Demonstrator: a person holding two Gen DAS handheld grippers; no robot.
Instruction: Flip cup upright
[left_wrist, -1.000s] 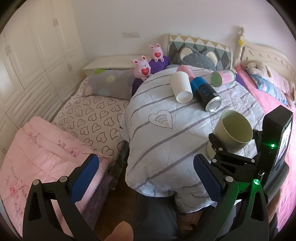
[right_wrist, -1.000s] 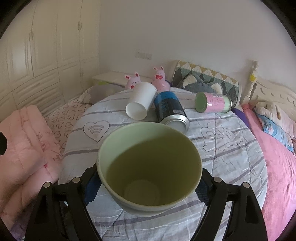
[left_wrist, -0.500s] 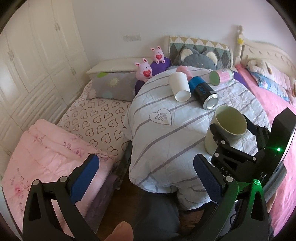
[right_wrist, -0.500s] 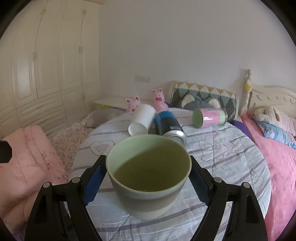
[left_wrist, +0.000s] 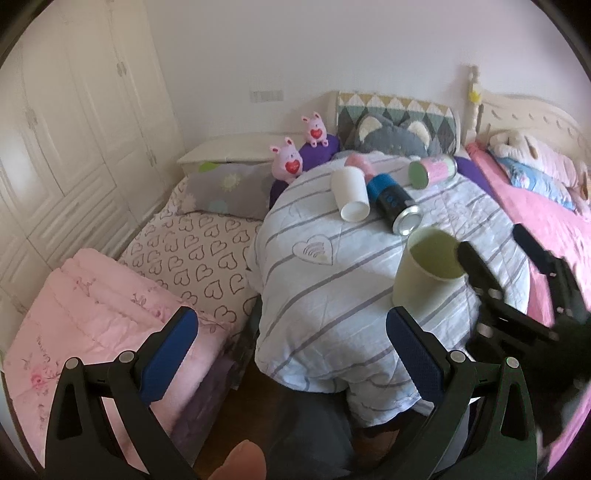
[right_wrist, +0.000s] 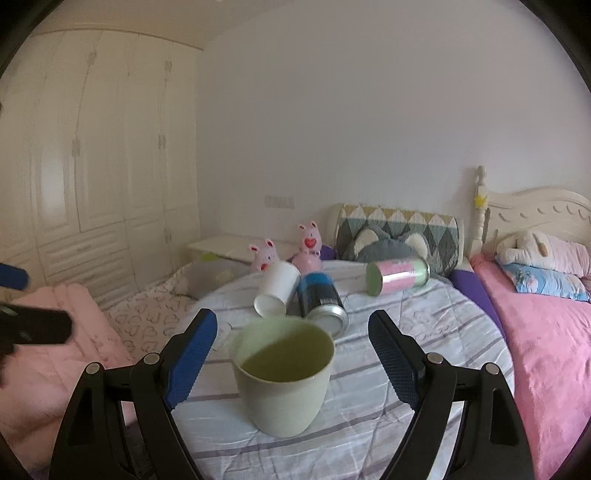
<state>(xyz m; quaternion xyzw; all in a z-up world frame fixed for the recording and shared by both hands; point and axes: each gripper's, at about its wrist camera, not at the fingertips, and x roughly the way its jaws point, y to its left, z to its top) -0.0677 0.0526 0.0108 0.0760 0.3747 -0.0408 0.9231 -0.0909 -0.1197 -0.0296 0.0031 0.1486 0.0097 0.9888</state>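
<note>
A pale green cup (right_wrist: 282, 376) stands upright on the striped round table (right_wrist: 424, 332), mouth up; it also shows in the left wrist view (left_wrist: 428, 273). My right gripper (right_wrist: 291, 354) is open, its blue pads on either side of the cup and apart from it. It appears at the right of the left wrist view (left_wrist: 517, 280). My left gripper (left_wrist: 291, 350) is open and empty, low over the table's near left edge.
A white cup (right_wrist: 277, 293), a blue can (right_wrist: 323, 301) and a pink-green tin (right_wrist: 397, 277) lie on their sides further back on the table. Pink pig toys (right_wrist: 308, 245) and cushions stand behind. Beds flank the table on both sides.
My right gripper set the green cup upright on the table, opened and drew back a little. My left gripper stayed open and moved back.
</note>
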